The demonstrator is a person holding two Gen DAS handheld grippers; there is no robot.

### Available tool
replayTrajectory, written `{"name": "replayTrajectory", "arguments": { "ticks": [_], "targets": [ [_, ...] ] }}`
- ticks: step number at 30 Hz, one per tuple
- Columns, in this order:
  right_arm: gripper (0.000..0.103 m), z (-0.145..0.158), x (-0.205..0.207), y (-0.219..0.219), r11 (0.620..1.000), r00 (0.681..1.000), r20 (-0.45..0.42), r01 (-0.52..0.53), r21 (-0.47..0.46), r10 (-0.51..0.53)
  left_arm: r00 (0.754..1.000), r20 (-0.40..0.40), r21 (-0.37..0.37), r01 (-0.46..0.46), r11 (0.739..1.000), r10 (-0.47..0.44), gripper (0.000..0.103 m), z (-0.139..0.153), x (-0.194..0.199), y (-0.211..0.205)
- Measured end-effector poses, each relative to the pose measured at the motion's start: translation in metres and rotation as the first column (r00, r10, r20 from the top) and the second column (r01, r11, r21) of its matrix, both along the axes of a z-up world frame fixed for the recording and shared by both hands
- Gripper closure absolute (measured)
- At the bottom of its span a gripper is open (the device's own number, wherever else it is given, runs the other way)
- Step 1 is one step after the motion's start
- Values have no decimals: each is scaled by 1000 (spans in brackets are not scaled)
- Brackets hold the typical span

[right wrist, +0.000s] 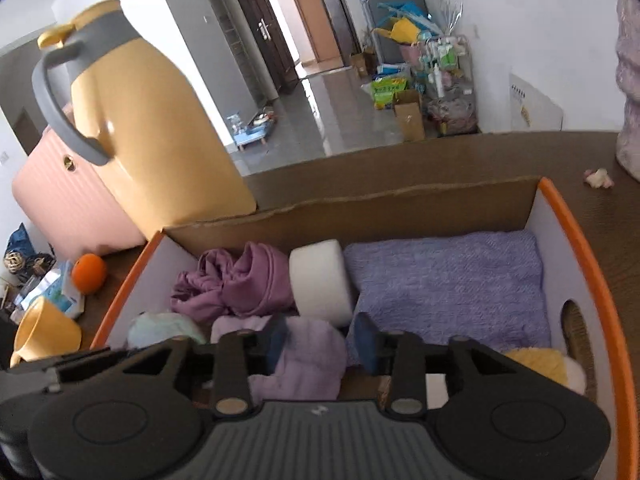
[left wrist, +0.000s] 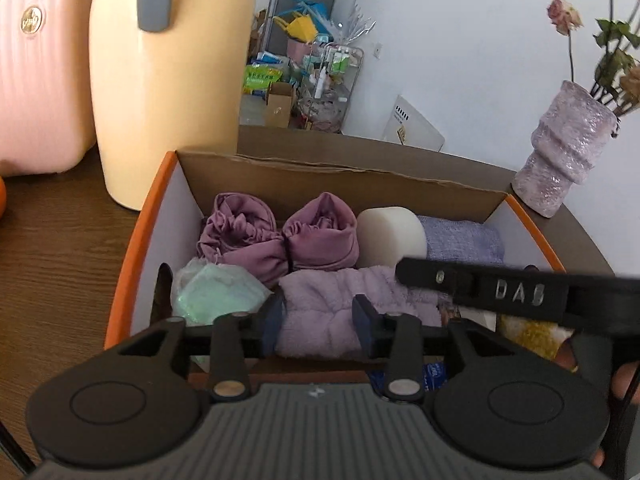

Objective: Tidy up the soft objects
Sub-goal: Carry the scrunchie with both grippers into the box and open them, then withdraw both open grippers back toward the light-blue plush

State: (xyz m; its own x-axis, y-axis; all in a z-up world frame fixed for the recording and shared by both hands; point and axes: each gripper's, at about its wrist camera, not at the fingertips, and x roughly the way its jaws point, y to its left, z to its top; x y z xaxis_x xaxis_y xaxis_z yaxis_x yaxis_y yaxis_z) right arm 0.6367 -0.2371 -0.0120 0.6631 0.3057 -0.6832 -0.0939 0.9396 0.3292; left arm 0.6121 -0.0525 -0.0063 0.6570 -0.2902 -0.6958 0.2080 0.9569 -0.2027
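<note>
An orange-rimmed cardboard box holds the soft things. At the back are two rolled mauve satin pieces, a white foam cylinder and a lavender knitted cloth. In front lie a pale green mesh puff, a fluffy light purple towel and a yellow fluffy item. My left gripper hovers open over the purple towel. My right gripper is open too, above the same towel. In the left wrist view, the side of one of the right gripper's fingers crosses from the right.
A yellow jug with a grey handle and a pink case stand left of the box on the wooden table. A lilac vase with flowers stands at the right. An orange and a yellow cup sit at left.
</note>
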Motion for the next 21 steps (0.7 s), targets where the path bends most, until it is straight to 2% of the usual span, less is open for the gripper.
{"name": "replayTrajectory", "arguments": {
  "ticks": [4,9,15,18,21],
  "targets": [
    [56,20,-17,0,1000,998,65,6,-30,-4,999,42,-13,-6,1000,7,57,13,-17,4],
    [53,57,-48,-15,997,992,122,12,-82,-2,994,112,24,1,1000,-4,52,44,-51,14],
    [43,107,-118,-43,986,974,225,49,-160,-12,974,221,81,-67,994,47,39,88,-119,44],
    [37,126,-163,-58,984,964,265,60,-169,-14,965,249,67,-102,993,83,38,107,-154,56],
    [37,136,-195,-63,983,958,286,69,-170,-17,952,292,25,-102,994,90,33,127,-190,63]
  ]
}}
